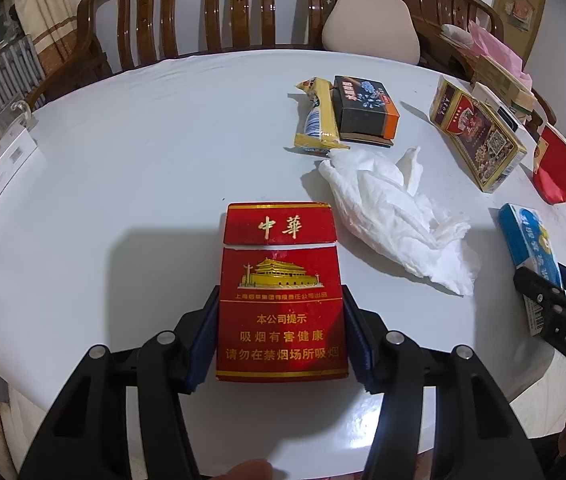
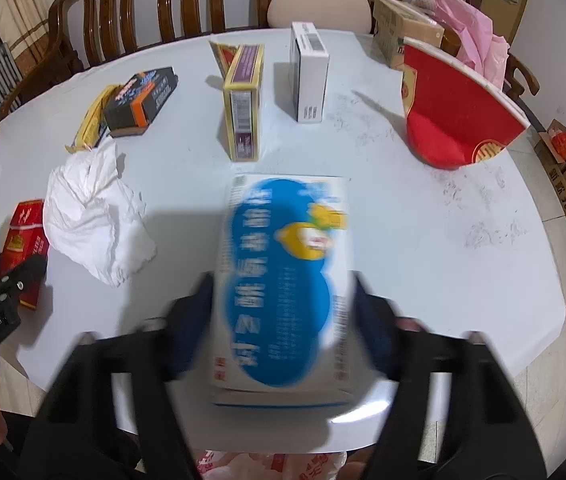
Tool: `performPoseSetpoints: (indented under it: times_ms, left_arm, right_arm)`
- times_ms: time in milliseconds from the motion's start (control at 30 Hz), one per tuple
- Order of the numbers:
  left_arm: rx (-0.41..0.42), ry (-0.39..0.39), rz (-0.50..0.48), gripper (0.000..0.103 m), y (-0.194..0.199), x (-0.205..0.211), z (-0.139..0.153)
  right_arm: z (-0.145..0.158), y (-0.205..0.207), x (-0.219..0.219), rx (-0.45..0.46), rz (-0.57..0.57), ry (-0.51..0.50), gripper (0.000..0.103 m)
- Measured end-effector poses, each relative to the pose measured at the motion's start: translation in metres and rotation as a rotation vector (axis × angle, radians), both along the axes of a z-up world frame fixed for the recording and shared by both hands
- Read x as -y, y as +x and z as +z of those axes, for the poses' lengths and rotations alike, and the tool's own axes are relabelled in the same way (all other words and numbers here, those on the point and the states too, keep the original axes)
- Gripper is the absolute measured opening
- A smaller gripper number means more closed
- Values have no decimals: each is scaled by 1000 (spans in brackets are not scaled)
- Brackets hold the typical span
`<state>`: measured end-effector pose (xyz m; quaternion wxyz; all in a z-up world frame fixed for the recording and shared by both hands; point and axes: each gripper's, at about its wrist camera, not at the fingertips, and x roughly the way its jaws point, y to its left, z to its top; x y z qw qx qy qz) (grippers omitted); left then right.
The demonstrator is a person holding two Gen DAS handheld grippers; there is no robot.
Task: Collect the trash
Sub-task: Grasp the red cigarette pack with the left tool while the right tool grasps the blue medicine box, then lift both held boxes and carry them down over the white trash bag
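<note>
While the left hand-held gripper (image 1: 281, 332) is clamping a red pack (image 1: 281, 292) by its sides and the right hand-held gripper (image 2: 283, 320) is squeezing a blue box (image 2: 283, 280), both are hovering over the bench (image 1: 123, 180) near its front edge. Farther off, tissue (image 1: 387, 208), a wrapper (image 1: 317, 116), a black box (image 1: 365, 106) and a yellow box (image 2: 243, 108) are lying uncollected, so most work seems left.

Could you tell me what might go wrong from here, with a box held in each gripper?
The red cigarette pack is pinched only near its bottom by the left gripper, and its lid looks partly open, so it may pivot or crush. The blue-and-white box in the right gripper is blurred, perhaps moving quickly; it could slip. Either could snag the crumpled tissue between them.
</note>
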<state>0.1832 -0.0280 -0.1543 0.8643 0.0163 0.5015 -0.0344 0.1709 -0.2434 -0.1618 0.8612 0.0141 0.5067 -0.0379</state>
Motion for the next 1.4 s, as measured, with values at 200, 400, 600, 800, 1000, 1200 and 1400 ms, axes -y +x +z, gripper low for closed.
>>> performPoseSetpoints:
  times_ms: [200,400,600,800,1000,1200,1400]
  left_arm:
    - [4,-1,13,54,-4,-1,-1]
    - [5,1,37,53,-11,-4,2]
    - [26,2,46,53,-20,-6,-1]
    - [47,14,42,53,-33,-5,10]
    - [130,14,17,53,-57,3,53]
    - [214,-7,1,53,-82,11,91]
    - [276,-1,-19,53,-109,18,117]
  right_arm:
    - [0,0,0,17,10,-3,59]
    - [-1,-3,-1,22,7,1,58]
    - [0,-2,-1,17,11,-1,58]
    - [6,-9,2,19,5,42,58]
    - [45,-42,0,104,37,45,58]
    - [86,-78,1,184,59,71,58]
    - [128,-110,5,267,81,98,58]
